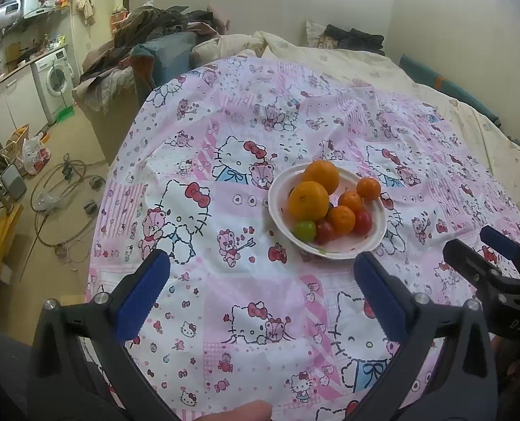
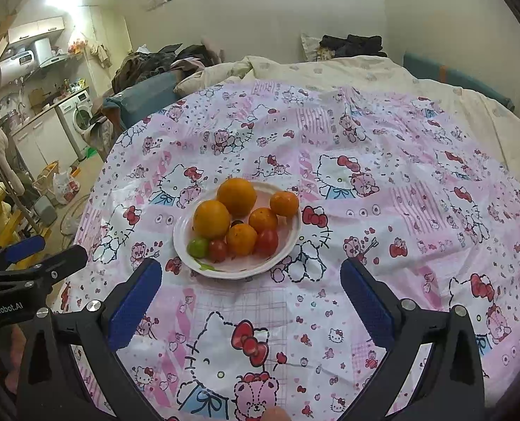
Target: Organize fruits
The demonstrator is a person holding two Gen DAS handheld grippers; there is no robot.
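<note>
The left wrist view shows the left gripper (image 1: 261, 268) with its blue-padded fingers (image 1: 144, 293) spread wide and grasping nothing; the white plate (image 1: 365, 242) lies ahead of the fingers, nearer the right-hand finger than the left-hand one. The right gripper (image 1: 477, 245) enters this view beyond that right-hand finger. The right wrist view shows the right gripper (image 2: 251, 273) likewise released, fingers (image 2: 367, 303) wide apart and empty, with the plate (image 2: 180, 235) ahead and nearly centred between them, slightly toward the left-hand finger. Only this view shows the left gripper (image 2: 49, 247) from the side, off the outer side of the left-hand finger. The plate holds two large oranges (image 2: 237, 196), three smaller mandarins (image 2: 284, 203), two red tomatoes (image 2: 267, 242) and one small green fruit (image 2: 198, 246); a small dark item between the oranges is too hidden to identify, possibly a grape. All fruit sits clustered and touching inside the plate. The plate rests on a pink cartoon-cat patterned cloth (image 2: 382, 231), spread over a bed. Nothing lies between either pair of fingers and the plate. Beyond the cloth, a cream duvet (image 2: 330, 66) and piled clothing (image 1: 161, 21) are visible; a washing machine (image 1: 54, 77) stands far off past the left-hand finger.
</note>
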